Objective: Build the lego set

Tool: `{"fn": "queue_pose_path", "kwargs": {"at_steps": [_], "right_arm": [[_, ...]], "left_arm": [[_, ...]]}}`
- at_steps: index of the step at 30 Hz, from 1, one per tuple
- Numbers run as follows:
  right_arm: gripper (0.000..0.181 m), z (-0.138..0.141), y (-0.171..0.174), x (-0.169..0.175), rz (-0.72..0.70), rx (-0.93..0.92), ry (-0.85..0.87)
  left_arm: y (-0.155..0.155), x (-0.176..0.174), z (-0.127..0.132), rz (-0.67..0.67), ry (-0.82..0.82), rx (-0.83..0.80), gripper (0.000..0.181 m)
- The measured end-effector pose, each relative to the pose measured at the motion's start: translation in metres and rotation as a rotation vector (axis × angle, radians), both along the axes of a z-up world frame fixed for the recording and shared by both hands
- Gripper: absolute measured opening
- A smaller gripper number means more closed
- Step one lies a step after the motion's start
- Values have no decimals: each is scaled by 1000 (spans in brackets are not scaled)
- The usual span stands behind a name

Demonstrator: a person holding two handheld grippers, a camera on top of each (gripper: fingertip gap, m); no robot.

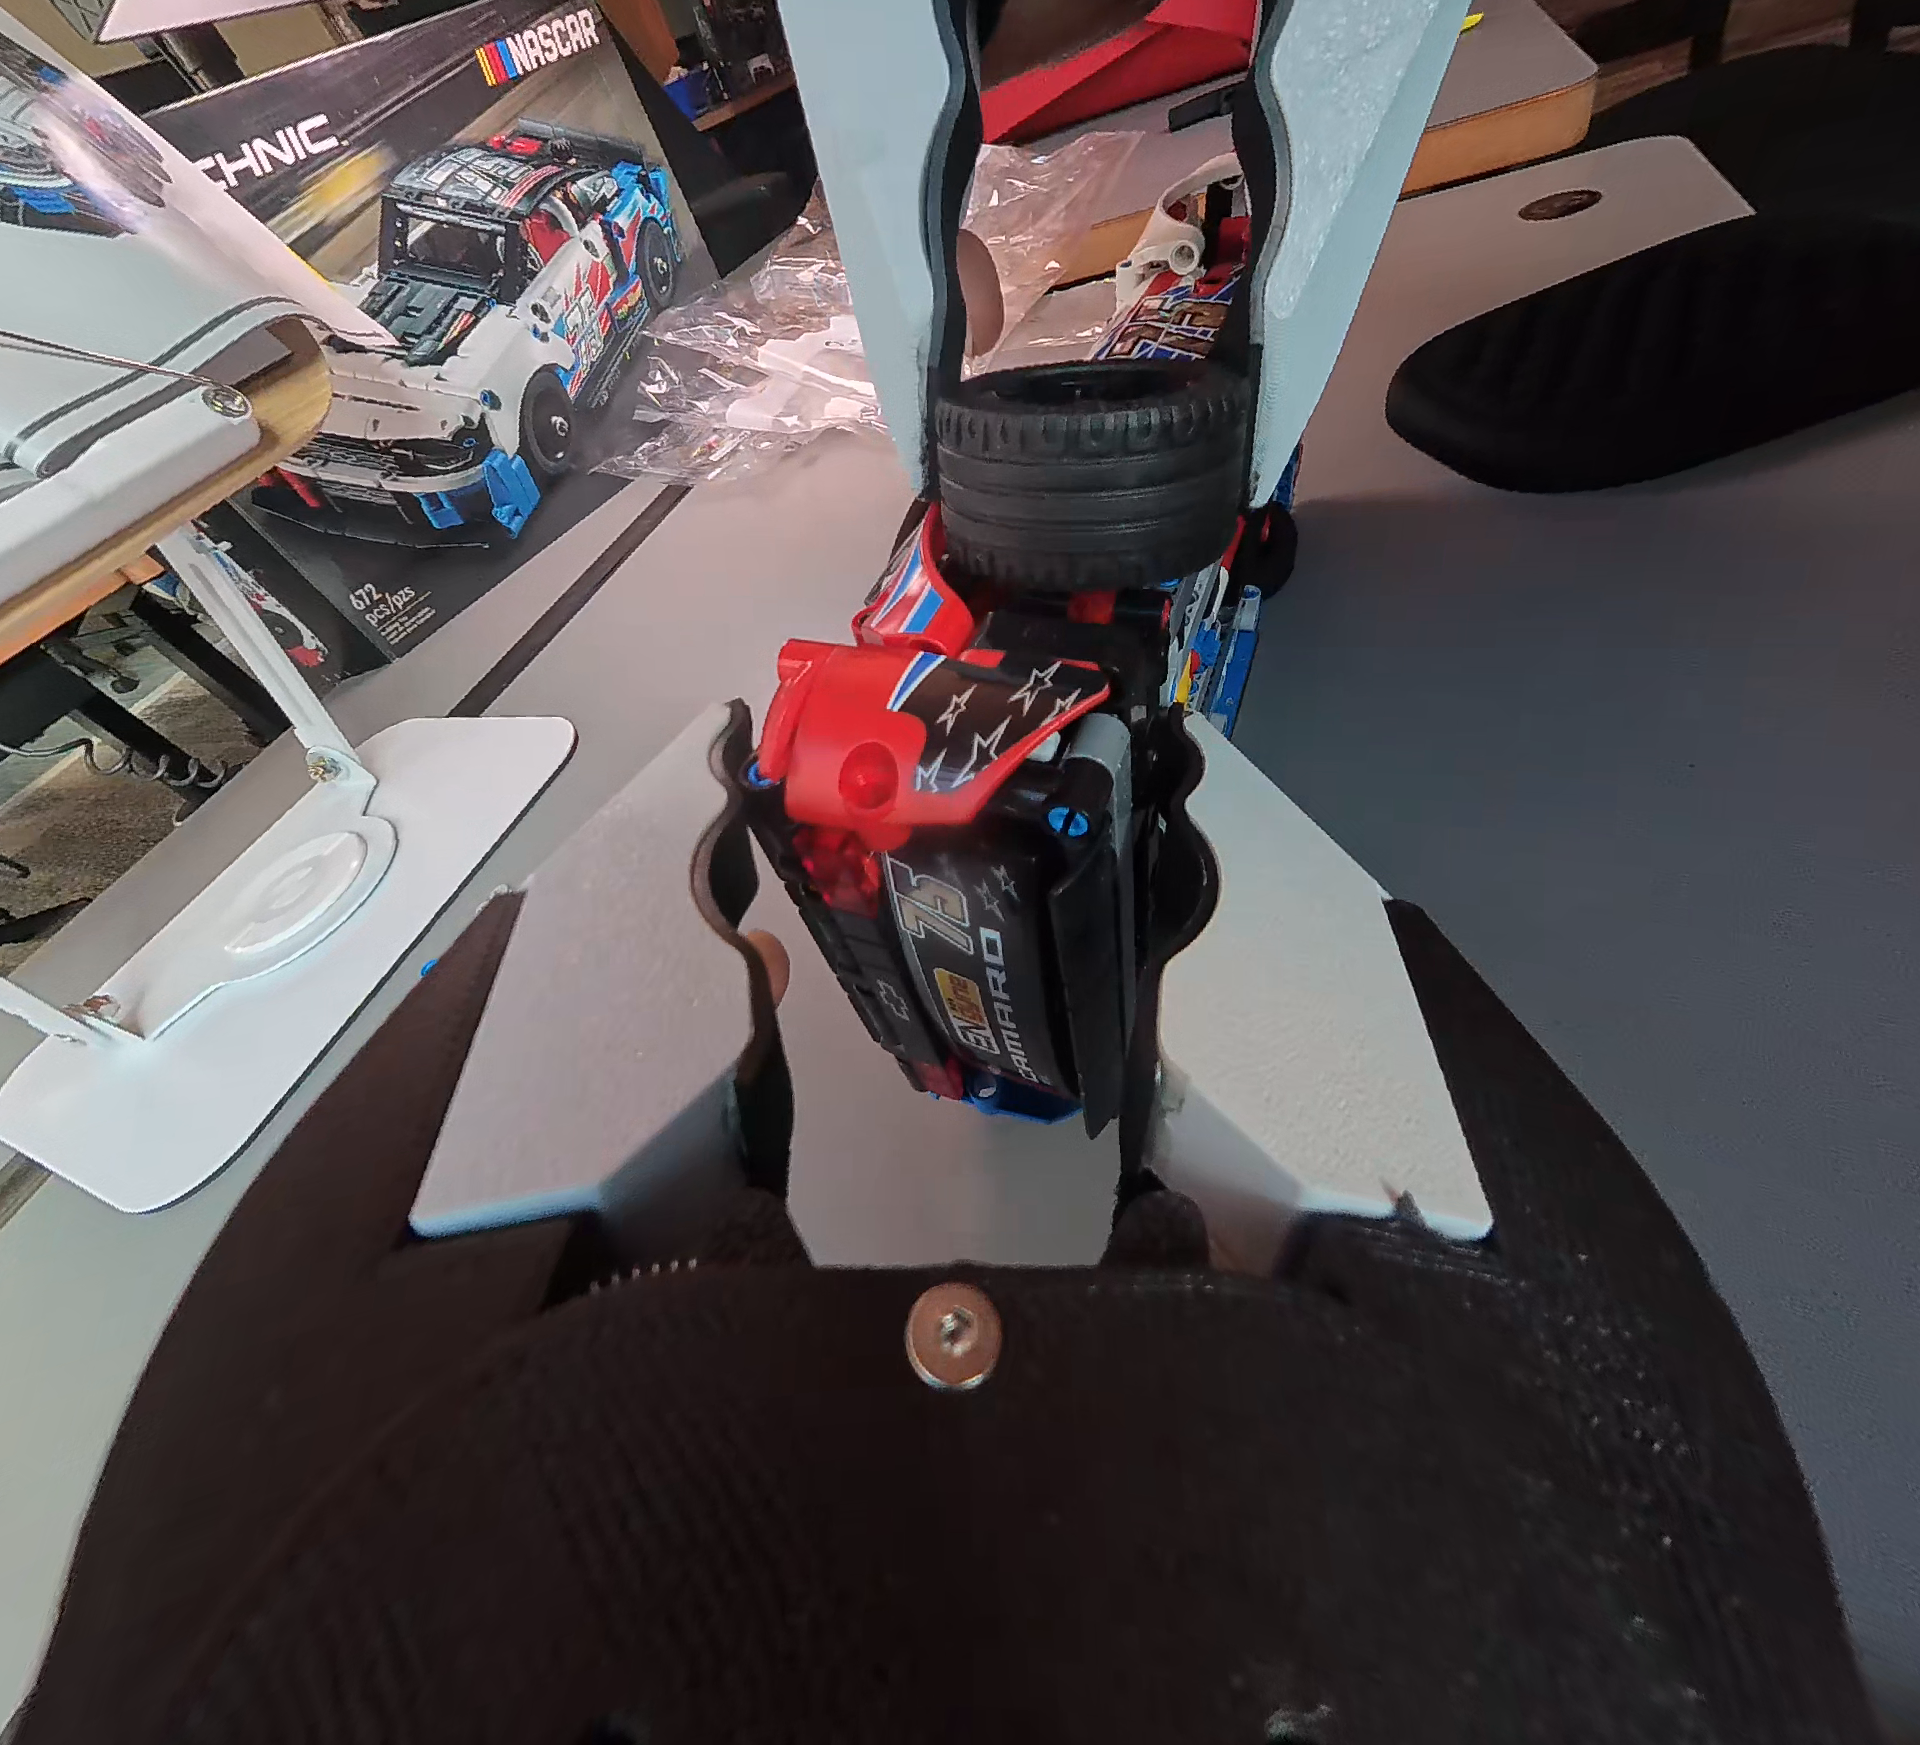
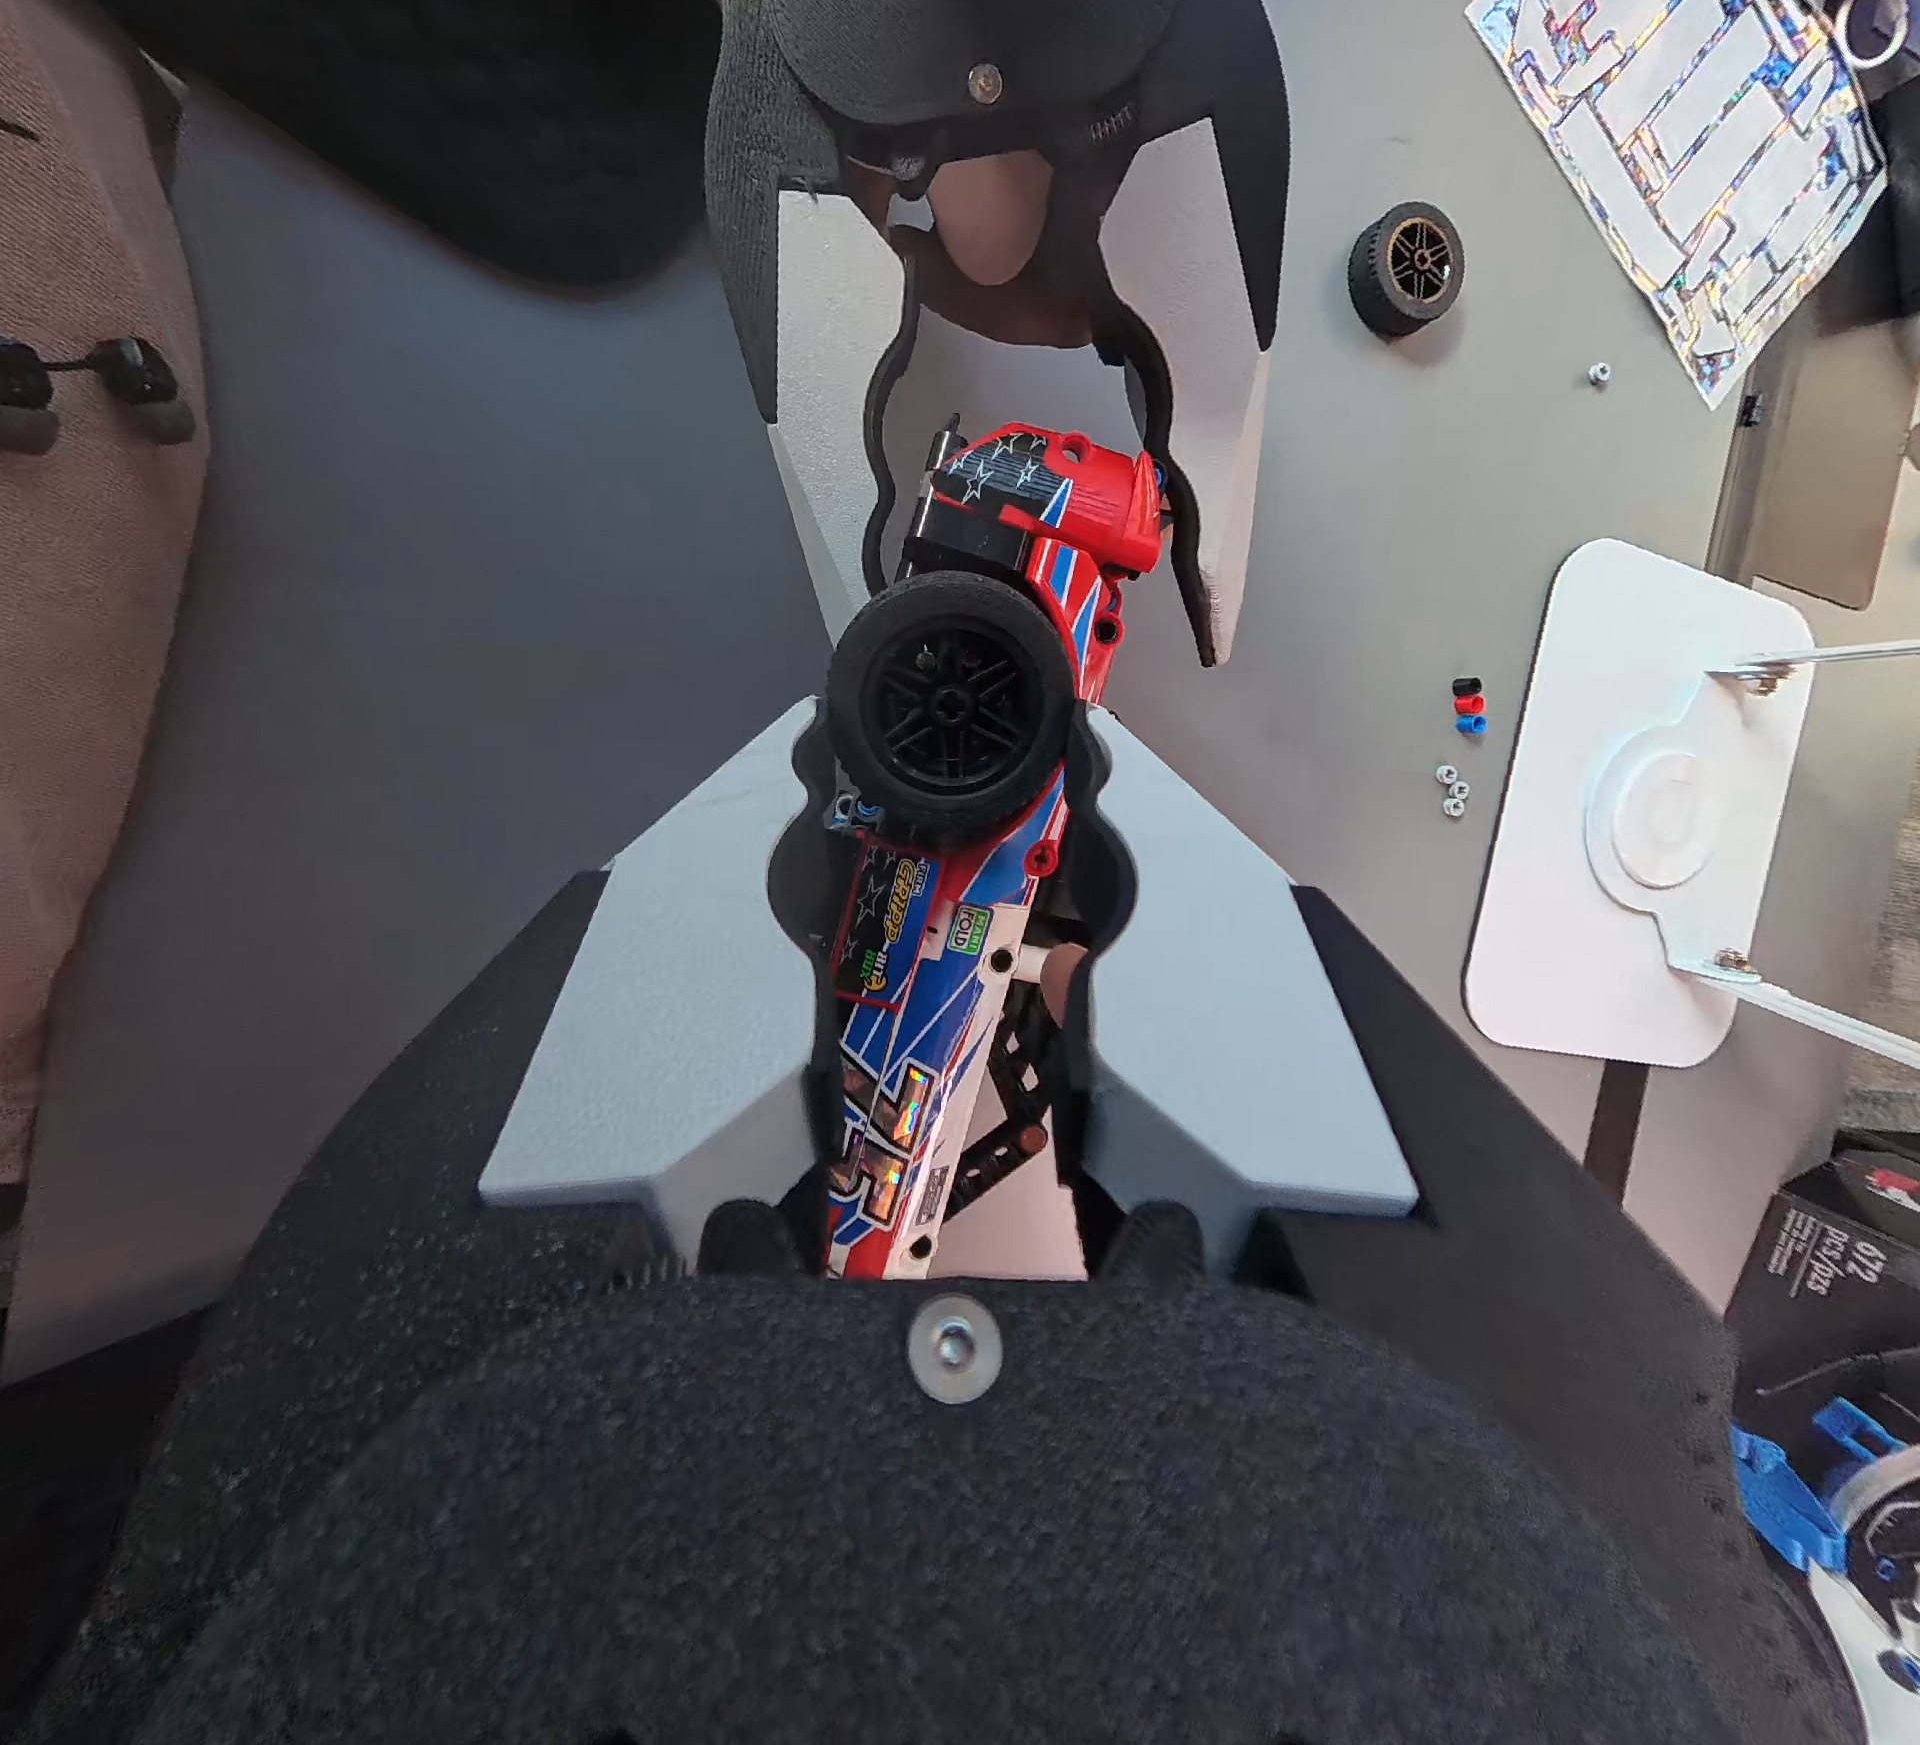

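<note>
The toy car point(image 1: 997, 874) is held up in the middle of both views, above the grey surface point(image 1: 1558, 760). Its back end is clenched in the left tool point(image 1: 961, 760). The black wheel point(image 2: 951, 708) is gripped by the right tool point(image 2: 951, 760) and looks pressed onto the car. The car is probably light and hard, but small parts could snap off. The strong frame should be gripped, not the thin red panels. A spare wheel point(image 2: 1405, 267) is seen at the upper right.
</note>
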State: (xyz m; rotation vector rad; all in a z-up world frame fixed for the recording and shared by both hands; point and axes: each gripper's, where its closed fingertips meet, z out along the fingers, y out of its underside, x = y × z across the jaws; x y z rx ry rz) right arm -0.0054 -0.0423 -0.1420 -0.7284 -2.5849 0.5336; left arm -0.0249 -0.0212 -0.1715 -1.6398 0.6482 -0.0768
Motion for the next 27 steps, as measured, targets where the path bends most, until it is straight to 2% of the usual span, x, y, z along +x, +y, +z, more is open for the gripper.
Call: {"fn": "queue_pose_path", "kwargs": {"at_steps": [8,13,22,27], "right_arm": [[42,0,7,-3,-236,13,-50],[42,1,4,-3,-287,11,-21],[43,1,0,-1,-132,-53,41],[42,1,0,-2,-93,-112,49]], "left_arm": [[3,-4,0,66,-28,-19,76],[1,-4,0,85,-8,-4,76],[-1,-2,1,75,10,20,76],[-1,-2,1,80,2,23,76]]}}
